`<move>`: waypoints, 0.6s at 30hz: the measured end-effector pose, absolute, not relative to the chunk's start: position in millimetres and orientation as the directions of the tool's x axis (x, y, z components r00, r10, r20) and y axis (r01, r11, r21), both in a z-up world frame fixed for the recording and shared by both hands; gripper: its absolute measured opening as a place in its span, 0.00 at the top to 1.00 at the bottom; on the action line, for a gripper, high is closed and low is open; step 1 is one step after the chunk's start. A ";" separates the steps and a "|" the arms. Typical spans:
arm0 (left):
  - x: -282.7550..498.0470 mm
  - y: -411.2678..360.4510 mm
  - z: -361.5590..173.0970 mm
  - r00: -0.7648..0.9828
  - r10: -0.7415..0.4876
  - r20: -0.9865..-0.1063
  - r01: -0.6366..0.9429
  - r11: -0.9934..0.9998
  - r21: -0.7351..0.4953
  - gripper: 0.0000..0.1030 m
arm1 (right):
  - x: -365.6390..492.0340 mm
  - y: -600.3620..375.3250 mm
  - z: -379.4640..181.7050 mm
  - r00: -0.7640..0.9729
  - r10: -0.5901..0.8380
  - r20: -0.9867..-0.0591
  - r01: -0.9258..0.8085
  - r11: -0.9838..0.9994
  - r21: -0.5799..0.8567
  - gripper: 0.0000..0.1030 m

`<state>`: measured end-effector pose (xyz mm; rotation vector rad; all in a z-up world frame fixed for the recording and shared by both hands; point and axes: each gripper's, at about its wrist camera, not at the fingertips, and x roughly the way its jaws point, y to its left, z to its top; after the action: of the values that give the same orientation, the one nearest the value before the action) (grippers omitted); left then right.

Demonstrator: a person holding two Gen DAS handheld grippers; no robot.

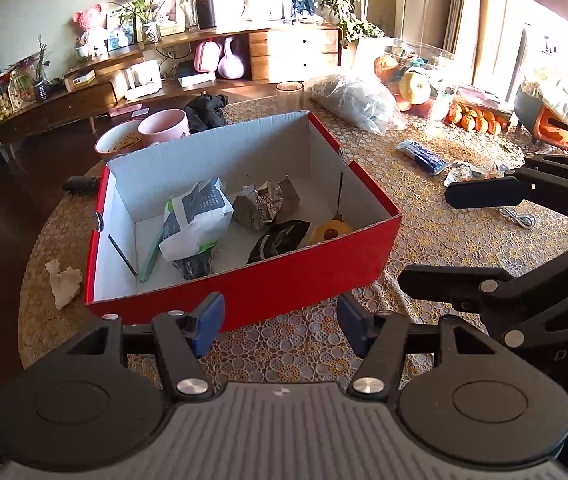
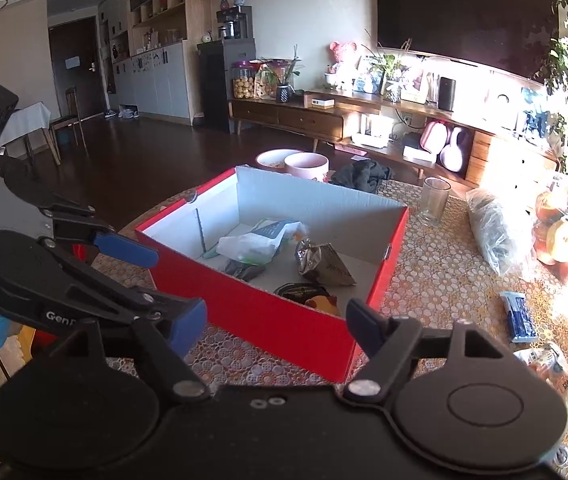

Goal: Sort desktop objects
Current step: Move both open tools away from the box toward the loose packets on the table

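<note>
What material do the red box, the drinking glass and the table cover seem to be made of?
Red box: probably cardboard, glossy red outside, matt white inside, with folded corners and thin cut edges. Drinking glass: clear glass, maybe plastic; see-through. Table cover: looks like lace or lace-patterned vinyl with small flowers.

Harsh sunlight from the window [image 1: 496, 40] blows out highlights; fisheye bends the edges.

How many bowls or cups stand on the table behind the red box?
3: a bowl with food at the far left, a pink cup touching it on its right, and a clear glass further right. The red box may hide others.
</note>
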<state>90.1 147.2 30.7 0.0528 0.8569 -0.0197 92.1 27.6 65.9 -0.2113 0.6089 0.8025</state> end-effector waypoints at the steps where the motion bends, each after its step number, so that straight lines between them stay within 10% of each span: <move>1: 88.4 146.5 30.3 0.654 0.007 -0.757 0.034 0.999 0.038 0.36 | 90.0 25.8 66.4 0.535 0.614 -0.580 -0.729 0.683 0.050 0.21; 18: 63.9 122.6 29.8 0.692 -0.006 -0.722 -0.012 1.000 -0.019 0.08 | 63.7 -22.1 74.0 0.590 0.628 -0.507 -0.689 0.719 0.088 0.00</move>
<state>63.9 122.6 29.8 -0.0227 0.8066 0.0034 63.7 -22.1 74.0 -0.1225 0.5413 0.7686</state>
